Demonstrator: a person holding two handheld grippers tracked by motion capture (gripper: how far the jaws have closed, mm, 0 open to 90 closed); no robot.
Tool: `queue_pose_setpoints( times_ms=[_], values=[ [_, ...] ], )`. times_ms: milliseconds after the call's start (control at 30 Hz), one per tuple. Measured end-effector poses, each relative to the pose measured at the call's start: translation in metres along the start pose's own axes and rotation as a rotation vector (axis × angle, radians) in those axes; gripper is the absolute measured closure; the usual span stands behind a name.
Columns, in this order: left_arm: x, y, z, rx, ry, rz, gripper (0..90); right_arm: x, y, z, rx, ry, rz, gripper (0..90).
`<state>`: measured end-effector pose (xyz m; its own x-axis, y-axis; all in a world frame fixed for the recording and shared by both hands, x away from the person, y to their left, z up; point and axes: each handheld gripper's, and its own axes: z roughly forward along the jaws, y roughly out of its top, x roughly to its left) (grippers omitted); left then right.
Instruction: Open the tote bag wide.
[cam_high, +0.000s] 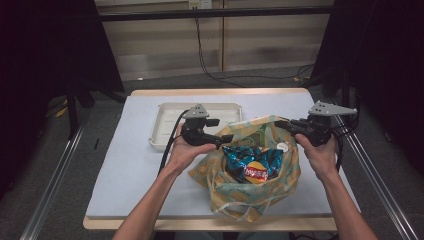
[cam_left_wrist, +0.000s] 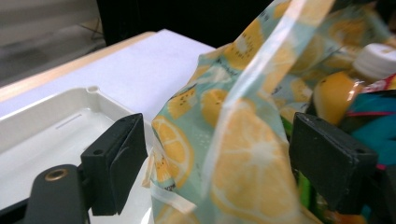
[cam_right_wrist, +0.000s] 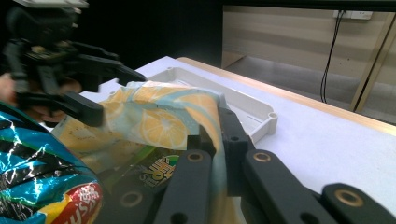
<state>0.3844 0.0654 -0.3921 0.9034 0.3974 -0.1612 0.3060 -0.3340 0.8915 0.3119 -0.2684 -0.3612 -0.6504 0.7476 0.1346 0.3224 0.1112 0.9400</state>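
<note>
A lemon-print bag (cam_high: 235, 192) lies on the table with its mouth held wide. Inside it are a blue chips packet (cam_high: 252, 165), a green packet (cam_right_wrist: 159, 175) and a white-capped bottle (cam_left_wrist: 378, 58). My left gripper (cam_high: 227, 139) is at the bag's left rim. Its jaws stand wide apart in the left gripper view, with the lemon fabric (cam_left_wrist: 243, 158) loose between them and no pad pressing on it. My right gripper (cam_high: 280, 124) is at the far right rim. In the right gripper view this gripper (cam_right_wrist: 217, 135) is shut on a fold of the bag (cam_right_wrist: 159, 121).
A shallow white tray (cam_high: 167, 125) sits just behind and left of the bag, close to the left gripper. The white-topped table (cam_high: 135, 165) has bare surface at the left and front. A dark frame and cables stand beyond the far edge.
</note>
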Motion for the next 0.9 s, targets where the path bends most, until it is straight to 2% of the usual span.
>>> queue_pose_setpoints(
  times_ms=[33, 200, 267, 333, 433, 500, 600, 633, 667, 700, 767, 900],
  values=[
    [0.003, -0.001, 0.003, 0.01, 0.011, -0.004, 17.4, 0.0, 0.0, 0.0, -0.001, 0.002, 0.001, 90.0],
    [0.014, -0.012, 0.023, 0.064, -0.031, -0.043, 12.6, 0.001, 0.0, 0.0, -0.011, 0.006, -0.001, 90.0],
    [0.014, -0.013, 0.027, 0.085, -0.02, -0.03, 12.2, 0.001, 0.0, 0.001, -0.008, 0.012, -0.004, 90.0],
    [0.014, -0.013, 0.031, 0.088, -0.027, -0.026, 12.2, 0.002, 0.001, 0.0, -0.013, 0.011, -0.007, 90.0],
    [0.013, -0.015, 0.039, 0.116, -0.042, -0.043, 15.7, 0.002, 0.002, -0.001, -0.027, 0.019, -0.002, 90.0],
    [0.015, -0.017, 0.043, 0.124, -0.08, -0.069, 22.2, 0.002, 0.002, -0.001, -0.027, 0.024, -0.003, 90.0],
    [0.014, -0.017, 0.047, 0.128, -0.123, -0.075, 46.0, 0.003, 0.002, -0.001, -0.023, 0.024, -0.007, 90.0],
    [0.013, -0.016, 0.046, 0.11, -0.145, -0.076, 55.6, 0.003, 0.002, -0.001, -0.026, 0.023, -0.007, 90.0],
    [0.013, -0.015, 0.044, 0.099, -0.145, -0.075, 69.6, 0.002, 0.002, -0.002, -0.029, 0.022, -0.004, 90.0],
    [0.013, -0.014, 0.041, 0.089, -0.154, -0.062, 74.8, 0.002, 0.002, -0.002, -0.029, 0.021, -0.005, 90.0],
    [0.011, -0.011, 0.035, 0.07, -0.174, -0.068, 88.0, 0.001, 0.002, -0.003, -0.03, 0.017, -0.007, 90.0],
    [0.007, -0.005, 0.023, 0.064, -0.2, -0.042, 90.0, -0.001, 0.002, -0.004, -0.033, 0.005, -0.01, 90.0]
  ],
)
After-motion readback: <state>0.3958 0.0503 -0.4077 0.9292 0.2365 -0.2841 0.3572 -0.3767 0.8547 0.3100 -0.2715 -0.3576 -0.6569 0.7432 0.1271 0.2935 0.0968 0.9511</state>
